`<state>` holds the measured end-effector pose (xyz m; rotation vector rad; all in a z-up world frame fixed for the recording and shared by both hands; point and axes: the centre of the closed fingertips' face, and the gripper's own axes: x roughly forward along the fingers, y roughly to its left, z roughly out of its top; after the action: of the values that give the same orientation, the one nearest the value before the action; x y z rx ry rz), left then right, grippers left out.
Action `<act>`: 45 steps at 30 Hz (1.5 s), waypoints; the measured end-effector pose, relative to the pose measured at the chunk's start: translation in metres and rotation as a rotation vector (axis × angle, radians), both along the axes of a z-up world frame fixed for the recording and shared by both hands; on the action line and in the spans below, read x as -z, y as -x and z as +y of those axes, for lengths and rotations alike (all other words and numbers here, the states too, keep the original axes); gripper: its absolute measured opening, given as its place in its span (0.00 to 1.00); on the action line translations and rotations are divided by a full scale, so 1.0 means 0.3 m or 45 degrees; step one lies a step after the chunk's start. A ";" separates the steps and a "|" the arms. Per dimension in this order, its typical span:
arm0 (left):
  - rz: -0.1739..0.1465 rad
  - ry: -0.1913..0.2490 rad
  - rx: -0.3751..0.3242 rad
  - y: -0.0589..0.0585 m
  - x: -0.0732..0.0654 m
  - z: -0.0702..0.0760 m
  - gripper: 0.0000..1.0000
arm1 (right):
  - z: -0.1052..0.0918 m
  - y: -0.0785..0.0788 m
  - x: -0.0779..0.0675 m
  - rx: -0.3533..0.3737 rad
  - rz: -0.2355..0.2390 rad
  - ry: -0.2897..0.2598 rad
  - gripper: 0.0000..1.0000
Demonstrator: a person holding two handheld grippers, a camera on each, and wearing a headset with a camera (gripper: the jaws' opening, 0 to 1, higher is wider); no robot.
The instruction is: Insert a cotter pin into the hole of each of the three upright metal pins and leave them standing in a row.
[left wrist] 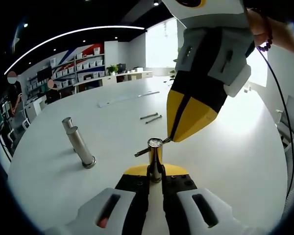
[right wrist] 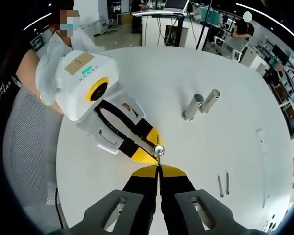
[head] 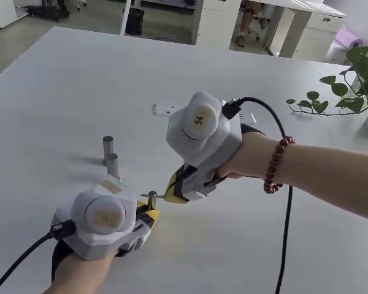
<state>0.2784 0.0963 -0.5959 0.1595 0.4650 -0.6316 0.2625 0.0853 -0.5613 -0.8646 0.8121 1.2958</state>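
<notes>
My left gripper [left wrist: 155,172] is clamped narrowly on an upright metal pin [left wrist: 155,155]. My right gripper [right wrist: 158,169], jaws pinched on the cotter pin [left wrist: 142,152], meets that pin from the side, and the cotter pin seems to poke through its hole. I should push level and straight. Two other pins [left wrist: 81,148] stand beyond the held pin. My right wrist angles down toward it.

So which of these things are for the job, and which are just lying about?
For the job: held metal pin, cotter pin going through it, nearer standing pin, farther standing pin, spare cotter pins, left gripper, right gripper.
Just lying about: plant, small white object.
</notes>
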 end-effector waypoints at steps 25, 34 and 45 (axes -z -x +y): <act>0.001 -0.010 -0.010 0.001 0.003 0.002 0.07 | 0.049 -0.012 -0.030 0.093 0.028 -0.159 0.09; 0.002 -0.005 -0.016 -0.002 0.003 0.001 0.07 | 0.072 -0.014 -0.003 0.072 0.030 -0.171 0.09; 0.021 0.007 -0.020 -0.005 0.003 0.002 0.07 | 0.085 -0.015 0.006 0.071 0.046 -0.193 0.04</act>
<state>0.2799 0.0969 -0.5969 0.1457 0.4803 -0.6191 0.2668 0.1107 -0.5632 -0.6953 0.7508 1.3092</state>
